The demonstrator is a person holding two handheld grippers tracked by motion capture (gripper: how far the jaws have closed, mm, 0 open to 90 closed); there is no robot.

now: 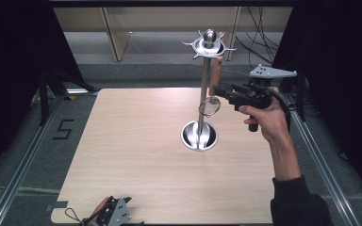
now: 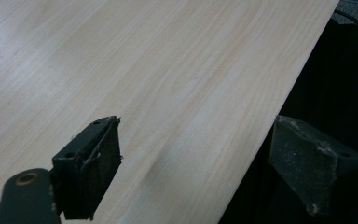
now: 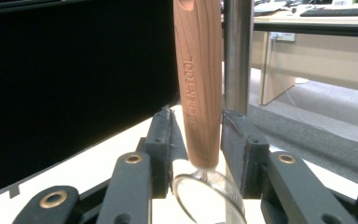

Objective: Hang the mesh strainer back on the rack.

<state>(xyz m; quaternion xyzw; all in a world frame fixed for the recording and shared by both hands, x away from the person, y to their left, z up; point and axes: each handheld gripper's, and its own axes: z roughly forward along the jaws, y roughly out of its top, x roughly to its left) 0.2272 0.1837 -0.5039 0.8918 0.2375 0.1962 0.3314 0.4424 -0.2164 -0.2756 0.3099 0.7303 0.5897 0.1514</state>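
On the wooden table [image 1: 136,155] stands a metal utensil stand [image 1: 202,94], its round base near the table's middle and a hook ring at its top. Beside its pole hangs a small wooden-handled strainer [image 1: 215,77], handle upright, mesh ring below. The right gripper [image 1: 219,89] has its jaws around the handle, slightly parted, pads barely off the wood. Hanging looks done, judging by that; letting go and drawing back remain. At the table's near edge, the left gripper [image 2: 196,158] rests wide open, empty.

High view looks down the table [image 1: 136,155]; claw views sit close, sharing it.
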